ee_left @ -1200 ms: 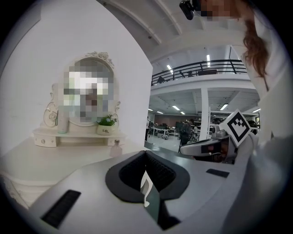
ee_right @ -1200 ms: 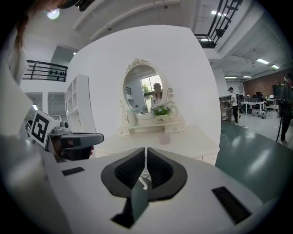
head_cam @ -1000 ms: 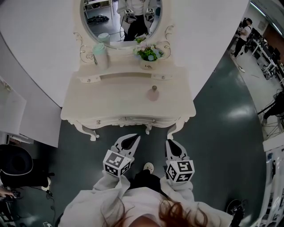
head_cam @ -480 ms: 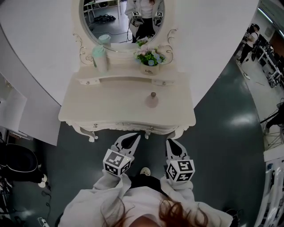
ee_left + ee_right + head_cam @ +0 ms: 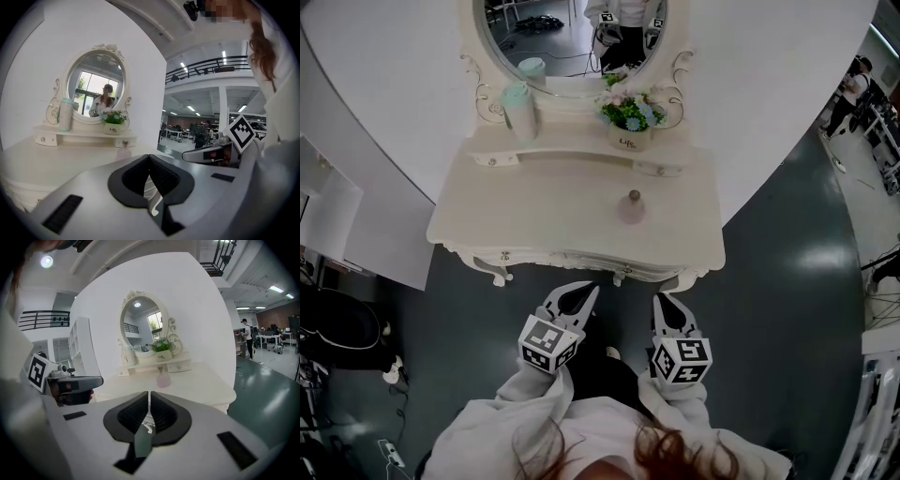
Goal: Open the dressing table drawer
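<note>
Both of my tools are up in front of the cream dressing-table bench [image 5: 534, 220], side by side over the dark floor [image 5: 769, 309]. My left hand-held gripper [image 5: 578, 295] has its jaws pressed together at the tips with nothing between them. My right hand-held gripper [image 5: 665, 304] is the same, pads closed tight on each other and empty. Both point at the bench's front edge and sit near it, clear of the wood. The drawer [image 5: 567, 258] is right there in the carved front apron, flush with the edge and closed, with a small knob [image 5: 505, 255] toward its left end and another knob [image 5: 625, 272] toward its right. My left tool lines up roughly between those two knobs, and my right one sits a little past the right-hand knob, close to the curled front leg [image 5: 678, 279]. On the bench top a small pink bottle [image 5: 632, 206] stands alone, right of centre. Behind it on the raised shelf are a mint tumbler [image 5: 518, 108] at the left and a potted bunch of flowers [image 5: 630, 117] at the right, both under the oval mirror [image 5: 572, 37].
</note>
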### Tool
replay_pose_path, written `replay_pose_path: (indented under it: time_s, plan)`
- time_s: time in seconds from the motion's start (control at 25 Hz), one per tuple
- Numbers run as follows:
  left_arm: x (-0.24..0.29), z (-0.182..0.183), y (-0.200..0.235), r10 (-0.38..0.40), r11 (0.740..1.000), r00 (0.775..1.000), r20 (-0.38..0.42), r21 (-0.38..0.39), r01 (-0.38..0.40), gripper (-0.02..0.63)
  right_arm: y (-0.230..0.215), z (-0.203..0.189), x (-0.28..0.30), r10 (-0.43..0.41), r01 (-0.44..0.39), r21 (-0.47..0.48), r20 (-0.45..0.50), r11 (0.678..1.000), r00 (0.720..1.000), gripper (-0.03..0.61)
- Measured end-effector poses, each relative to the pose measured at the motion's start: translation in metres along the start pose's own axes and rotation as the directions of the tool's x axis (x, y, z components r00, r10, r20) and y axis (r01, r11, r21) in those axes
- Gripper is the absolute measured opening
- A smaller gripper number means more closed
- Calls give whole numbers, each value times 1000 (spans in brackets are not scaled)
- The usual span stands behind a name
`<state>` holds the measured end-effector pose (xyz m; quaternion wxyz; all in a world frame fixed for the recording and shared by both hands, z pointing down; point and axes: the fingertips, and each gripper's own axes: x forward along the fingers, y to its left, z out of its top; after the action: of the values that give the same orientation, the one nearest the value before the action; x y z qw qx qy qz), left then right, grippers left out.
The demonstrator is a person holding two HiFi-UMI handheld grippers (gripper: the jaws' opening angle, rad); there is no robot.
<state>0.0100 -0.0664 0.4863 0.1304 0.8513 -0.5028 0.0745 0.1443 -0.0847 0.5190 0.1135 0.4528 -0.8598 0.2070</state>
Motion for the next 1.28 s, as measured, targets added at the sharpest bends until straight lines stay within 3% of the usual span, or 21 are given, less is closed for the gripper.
replay_pose_path:
  time_s: [0.36, 0.84, 1.28]
  plan:
    - [32, -3, 18, -16, 1000, 1000, -27, -19, 16, 17, -16, 7, 31, -2, 2, 10, -21, 1000, 1000, 40]
    - [113, 34, 81, -32, 999, 999, -23, -6, 32, 17, -60, 60, 105, -45, 45, 19, -8, 999, 999, 40]
    - [164, 53, 122, -59, 998, 998, -24, -20, 58, 17, -84, 86, 155, -82, 82, 25, -33, 996, 996, 40]
